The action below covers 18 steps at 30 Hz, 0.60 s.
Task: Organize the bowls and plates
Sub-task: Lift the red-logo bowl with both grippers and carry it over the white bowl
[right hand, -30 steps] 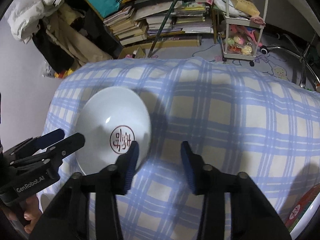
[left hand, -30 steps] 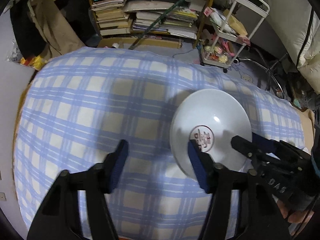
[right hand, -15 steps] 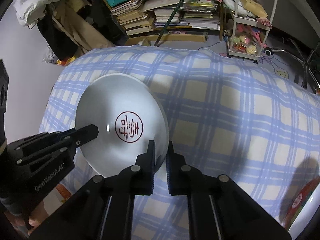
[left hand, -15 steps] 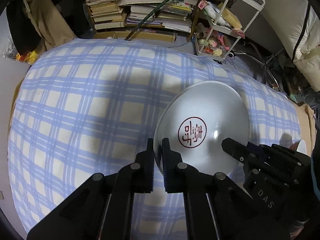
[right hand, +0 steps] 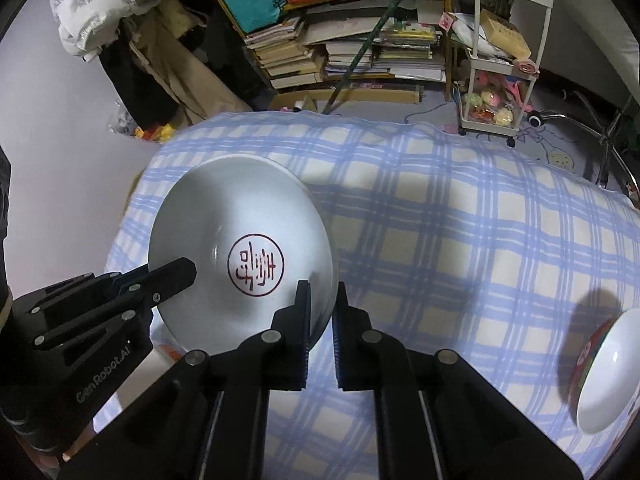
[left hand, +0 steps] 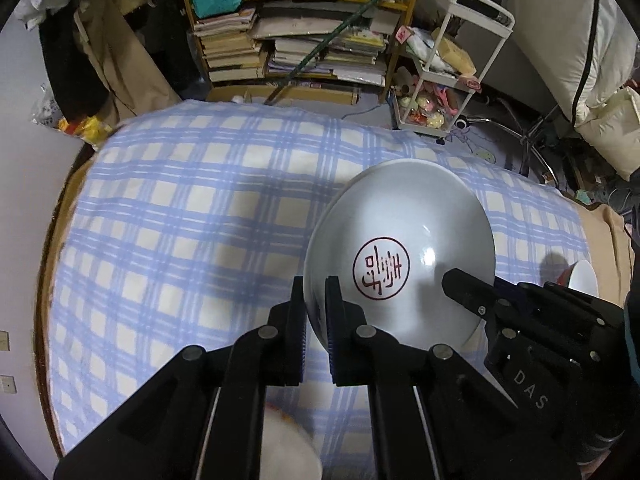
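Observation:
A white plate (left hand: 404, 240) with a red round emblem in its middle hangs above the blue checked tablecloth (left hand: 200, 220). My left gripper (left hand: 316, 296) is shut on the plate's left rim. My right gripper (right hand: 322, 300) is shut on the opposite rim of the same plate (right hand: 240, 224). Each gripper shows in the other's view: the right one (left hand: 480, 300) at the plate's right edge, the left one (right hand: 176, 276) at its left edge. A second dish with a red patterned outside (right hand: 600, 372) lies at the cloth's right edge.
Part of a white dish (left hand: 288, 452) shows below my left gripper, and a white rim (left hand: 582, 276) beyond the right gripper. Behind the table stand a bookshelf (left hand: 304, 40) stacked with books and a white rolling cart (left hand: 444, 80). A wall (right hand: 52, 140) is at the left.
Both grippers went from open to shut on opposite rims of the plate. The plate has risen off the cloth and tilted; more of the room and other dishes came into view.

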Each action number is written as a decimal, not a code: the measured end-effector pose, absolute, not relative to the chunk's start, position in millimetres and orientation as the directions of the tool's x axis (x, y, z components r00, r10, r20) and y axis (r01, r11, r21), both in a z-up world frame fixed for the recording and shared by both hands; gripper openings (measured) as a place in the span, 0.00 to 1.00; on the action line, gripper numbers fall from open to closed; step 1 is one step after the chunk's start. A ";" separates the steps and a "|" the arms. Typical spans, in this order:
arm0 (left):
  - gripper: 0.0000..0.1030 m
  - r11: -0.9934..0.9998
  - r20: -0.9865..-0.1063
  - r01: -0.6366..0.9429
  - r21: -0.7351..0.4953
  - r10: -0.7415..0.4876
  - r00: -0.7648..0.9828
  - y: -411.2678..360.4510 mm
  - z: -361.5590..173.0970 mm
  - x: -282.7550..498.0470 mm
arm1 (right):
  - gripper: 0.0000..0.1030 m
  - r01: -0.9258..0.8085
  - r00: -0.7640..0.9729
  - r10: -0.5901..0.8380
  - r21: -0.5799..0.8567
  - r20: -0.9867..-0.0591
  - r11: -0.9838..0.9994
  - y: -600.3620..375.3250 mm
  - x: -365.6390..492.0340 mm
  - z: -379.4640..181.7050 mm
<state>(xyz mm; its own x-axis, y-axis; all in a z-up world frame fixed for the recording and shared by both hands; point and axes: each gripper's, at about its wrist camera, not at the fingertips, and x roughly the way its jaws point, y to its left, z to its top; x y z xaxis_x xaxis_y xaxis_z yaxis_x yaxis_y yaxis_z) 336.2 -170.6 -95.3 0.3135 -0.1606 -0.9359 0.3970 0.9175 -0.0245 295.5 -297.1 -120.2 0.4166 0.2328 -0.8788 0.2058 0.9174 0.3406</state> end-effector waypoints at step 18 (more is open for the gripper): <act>0.08 0.948 -0.917 0.318 0.005 -0.122 0.380 -77.4 -54.4 281.2 | 0.11 0.088 0.450 0.299 0.375 -0.842 0.923 -209.4 259.8 -71.5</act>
<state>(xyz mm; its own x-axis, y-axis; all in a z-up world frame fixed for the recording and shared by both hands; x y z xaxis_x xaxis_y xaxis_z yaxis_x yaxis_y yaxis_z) 281.2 -77.4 -54.4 0.3797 -0.1224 -0.9170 0.3183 0.9480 0.0053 259.8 -209.4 -71.5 0.4498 0.2989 -0.8416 0.0877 0.9230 0.3747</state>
